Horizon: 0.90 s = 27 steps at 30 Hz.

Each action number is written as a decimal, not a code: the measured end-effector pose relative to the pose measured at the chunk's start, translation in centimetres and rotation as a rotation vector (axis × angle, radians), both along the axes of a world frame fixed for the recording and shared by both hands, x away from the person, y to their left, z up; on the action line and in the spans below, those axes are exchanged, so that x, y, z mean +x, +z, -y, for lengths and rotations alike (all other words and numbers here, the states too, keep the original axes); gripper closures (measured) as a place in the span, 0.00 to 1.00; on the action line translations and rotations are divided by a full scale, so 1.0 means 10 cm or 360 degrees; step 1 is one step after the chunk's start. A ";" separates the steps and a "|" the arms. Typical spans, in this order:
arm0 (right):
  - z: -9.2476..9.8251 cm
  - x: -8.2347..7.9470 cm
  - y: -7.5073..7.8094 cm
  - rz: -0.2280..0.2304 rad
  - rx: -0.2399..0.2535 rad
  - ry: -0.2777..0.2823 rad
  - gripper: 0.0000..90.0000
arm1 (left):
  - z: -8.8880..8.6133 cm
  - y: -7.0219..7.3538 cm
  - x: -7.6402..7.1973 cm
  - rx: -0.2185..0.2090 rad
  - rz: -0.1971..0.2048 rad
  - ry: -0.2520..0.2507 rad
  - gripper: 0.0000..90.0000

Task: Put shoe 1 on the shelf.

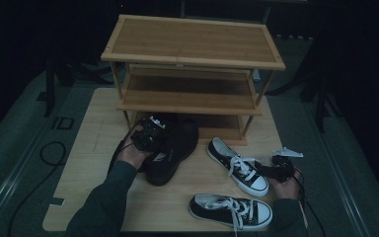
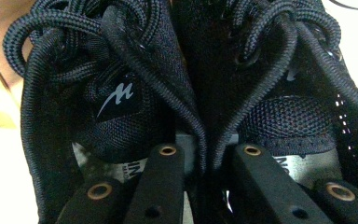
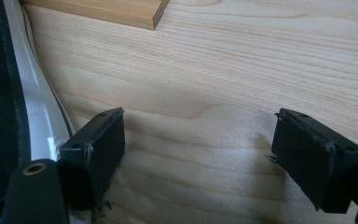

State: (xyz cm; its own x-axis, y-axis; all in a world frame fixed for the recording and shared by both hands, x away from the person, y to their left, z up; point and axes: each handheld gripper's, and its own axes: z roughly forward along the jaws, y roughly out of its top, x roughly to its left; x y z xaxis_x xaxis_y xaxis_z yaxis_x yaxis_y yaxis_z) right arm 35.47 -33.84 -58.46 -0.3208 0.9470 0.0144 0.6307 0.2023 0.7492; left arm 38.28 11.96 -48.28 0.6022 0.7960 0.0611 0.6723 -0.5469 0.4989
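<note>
A pair of black lace-up shoes (image 1: 175, 148) lies side by side on the wooden table (image 1: 94, 168), just in front of the shoe rack's bottom shelf. My left gripper (image 1: 155, 140) reaches into them from behind. In the left gripper view one jaw sits inside each shoe, and my left gripper (image 2: 209, 151) is shut on the two adjoining inner walls of the left shoe (image 2: 116, 98) and right shoe (image 2: 284, 116). My right gripper (image 1: 269, 168) rests low at the table's right, open with bare wood between its jaws (image 3: 198, 144), next to a black-and-white sneaker (image 3: 32, 102).
A three-tier bamboo shoe rack (image 1: 192, 44) stands at the back of the table; its foot (image 3: 107, 11) lies ahead of the right gripper. Two black-and-white sneakers lie apart: one angled at centre right (image 1: 237, 165), one along the front edge (image 1: 229, 210).
</note>
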 end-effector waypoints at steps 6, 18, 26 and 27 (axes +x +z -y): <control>0.00 0.00 0.00 -0.0001 -0.0008 0.0001 0.19 | 0.07 0.00 0.13 -0.0020 0.0002 0.0036 0.96; 0.00 0.00 0.00 0.0001 -0.0009 0.0000 0.19 | 0.29 -0.06 0.27 0.0111 0.0112 0.0147 0.96; -0.01 0.00 0.00 0.0000 -0.0012 0.0000 0.19 | 0.35 -0.10 0.26 0.0086 0.0153 0.0244 0.96; -0.01 0.00 0.00 0.0000 -0.0012 0.0000 0.19 | 0.35 -0.11 0.26 0.0078 0.0152 0.0250 0.96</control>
State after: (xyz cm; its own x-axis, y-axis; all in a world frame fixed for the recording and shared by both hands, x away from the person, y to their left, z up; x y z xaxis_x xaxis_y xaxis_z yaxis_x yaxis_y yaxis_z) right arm 35.50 -33.79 -58.46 -0.3210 0.9471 0.0070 0.6306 0.2082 0.7476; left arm 40.91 8.43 -49.37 0.4605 0.8743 0.1532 0.7022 -0.4644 0.5397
